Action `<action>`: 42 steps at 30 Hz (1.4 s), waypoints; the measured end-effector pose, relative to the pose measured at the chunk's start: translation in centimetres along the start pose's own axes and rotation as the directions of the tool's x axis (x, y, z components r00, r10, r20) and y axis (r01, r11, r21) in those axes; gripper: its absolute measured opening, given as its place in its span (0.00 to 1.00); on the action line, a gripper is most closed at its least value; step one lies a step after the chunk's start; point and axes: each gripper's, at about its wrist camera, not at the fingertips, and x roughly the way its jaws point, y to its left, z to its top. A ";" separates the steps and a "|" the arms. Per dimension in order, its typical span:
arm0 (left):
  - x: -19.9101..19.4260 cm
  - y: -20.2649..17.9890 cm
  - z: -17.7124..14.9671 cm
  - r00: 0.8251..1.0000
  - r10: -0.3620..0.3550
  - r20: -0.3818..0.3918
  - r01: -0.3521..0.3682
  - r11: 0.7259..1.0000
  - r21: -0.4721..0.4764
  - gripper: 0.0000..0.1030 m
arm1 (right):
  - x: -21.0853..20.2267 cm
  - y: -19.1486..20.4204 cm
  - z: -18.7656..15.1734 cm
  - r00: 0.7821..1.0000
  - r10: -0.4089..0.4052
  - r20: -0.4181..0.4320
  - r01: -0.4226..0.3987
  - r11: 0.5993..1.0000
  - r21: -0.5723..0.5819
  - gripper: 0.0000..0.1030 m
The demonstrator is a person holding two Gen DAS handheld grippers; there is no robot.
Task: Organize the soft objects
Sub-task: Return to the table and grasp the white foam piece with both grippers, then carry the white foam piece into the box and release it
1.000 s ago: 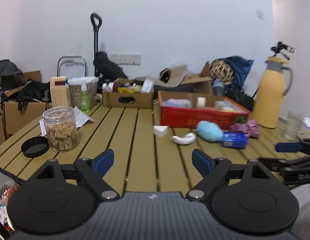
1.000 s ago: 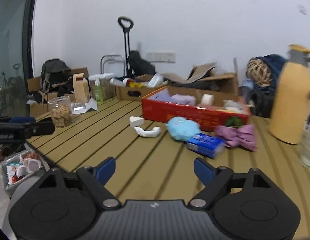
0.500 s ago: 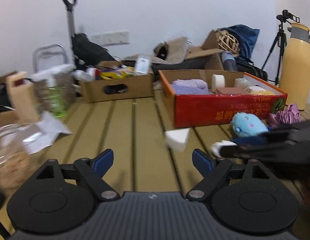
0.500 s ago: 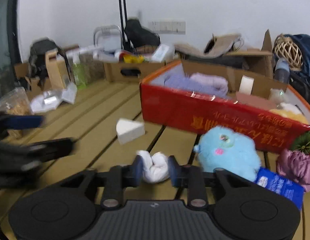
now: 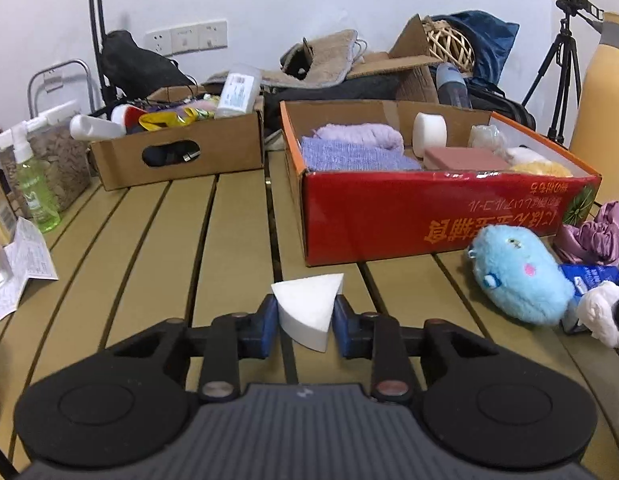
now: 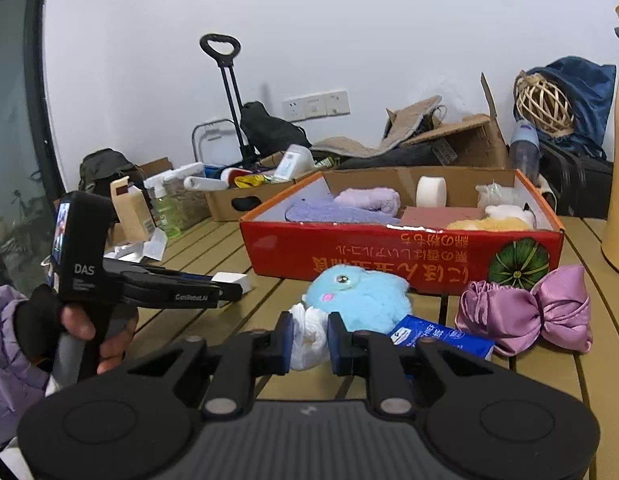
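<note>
My left gripper [image 5: 305,326] is shut on a white wedge-shaped sponge [image 5: 309,310] just in front of the red cardboard box [image 5: 429,216]. My right gripper [image 6: 308,342] is shut on a white soft cloth piece [image 6: 307,336], next to a blue plush toy [image 6: 361,296]. The red box [image 6: 389,256] holds purple towels [image 5: 353,152], a white roll [image 5: 429,134], a pink block and yellow plush. A purple satin bow [image 6: 541,312] and a blue packet [image 6: 441,336] lie on the table. The left gripper also shows in the right wrist view [image 6: 229,292].
A brown cardboard box [image 5: 177,152] of bottles stands at the back left. A green spray bottle [image 5: 33,192] and paper leaflets [image 5: 17,264] are at the left. A yellow thermos [image 5: 601,120] stands at the right. The slatted wooden table [image 5: 169,260] lies between.
Both grippers moved forward toward the red box. The left one shut on the white wedge sponge. The right one shut on the white cloth piece about half a second ago and still holds it.
</note>
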 end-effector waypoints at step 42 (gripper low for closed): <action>5.5 -9.2 19.2 0.999 -0.032 0.039 0.032 0.999 -0.014 0.31 | 7.3 -14.3 16.1 0.993 -0.105 -0.048 0.113 0.971 0.211 0.17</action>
